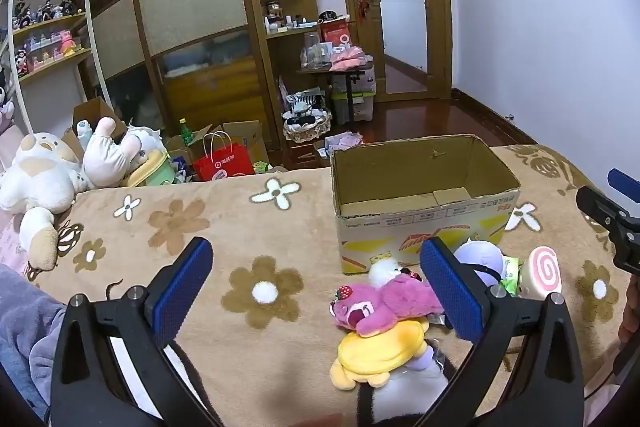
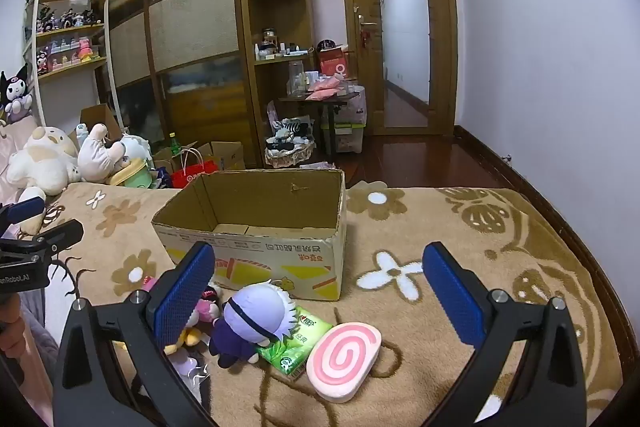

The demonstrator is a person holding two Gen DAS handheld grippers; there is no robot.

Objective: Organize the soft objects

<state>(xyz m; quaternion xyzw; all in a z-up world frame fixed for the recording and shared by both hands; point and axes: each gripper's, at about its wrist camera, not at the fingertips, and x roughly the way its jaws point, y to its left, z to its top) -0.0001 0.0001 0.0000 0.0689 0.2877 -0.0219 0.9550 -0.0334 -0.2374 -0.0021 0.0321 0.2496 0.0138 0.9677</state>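
Both claws (image 1: 316, 291) (image 2: 318, 293) gape wide; only the left view shows the pink bear (image 1: 384, 301) clearly.

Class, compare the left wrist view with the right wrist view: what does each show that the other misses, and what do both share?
Only the left wrist view shows the pink bear plush whole, lying on the yellow plush. Only the right wrist view shows the green tissue pack clearly and the Kuromi doll. Both show the empty cardboard box, the pink swirl cushion, and open fingers.
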